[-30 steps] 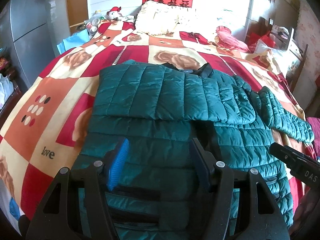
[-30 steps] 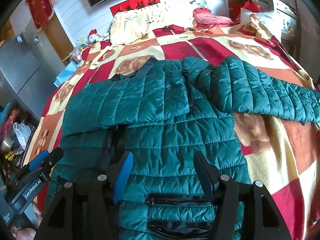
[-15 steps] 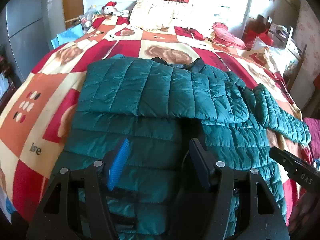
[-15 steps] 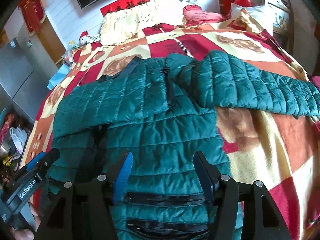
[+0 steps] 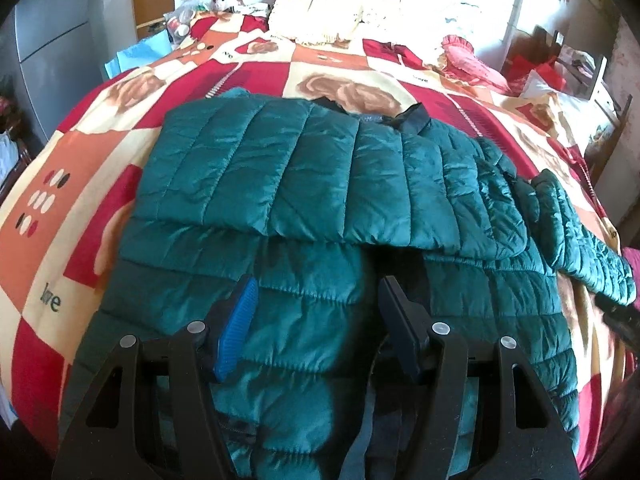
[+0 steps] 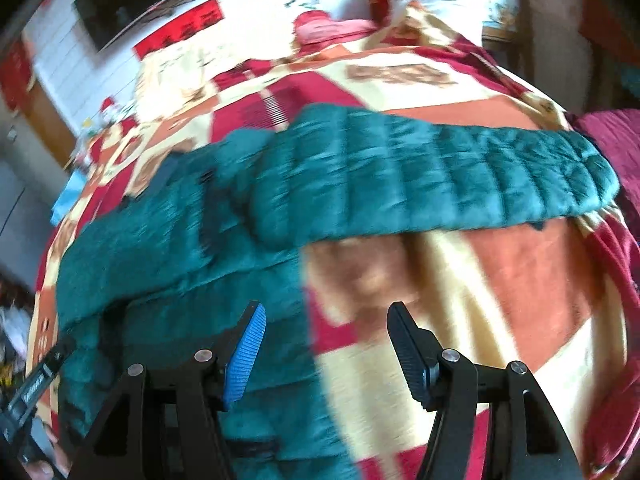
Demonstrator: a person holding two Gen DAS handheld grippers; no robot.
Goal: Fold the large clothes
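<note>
A teal quilted puffer jacket [image 5: 312, 184] lies flat on the bed, its left sleeve folded across the chest. Its other sleeve [image 6: 440, 172] stretches out to the right over the blanket. My left gripper [image 5: 316, 300] is open and empty above the jacket's lower front. My right gripper [image 6: 326, 320] is open and empty above the jacket's right edge and the blanket; that view is motion-blurred. The left gripper's body shows at the right wrist view's lower left [image 6: 36, 384].
The bed carries a red, orange and cream patchwork blanket [image 5: 80, 184]. Cream pillows [image 5: 332, 20] and a pink cushion [image 5: 472, 60] lie at the head. A grey cabinet [image 5: 52, 40] stands left, a chair with clutter [image 5: 568, 68] right.
The right gripper has swung to the right, from over the jacket body toward the outstretched sleeve and bare blanket. The left gripper has shifted slightly. Both stay open.
</note>
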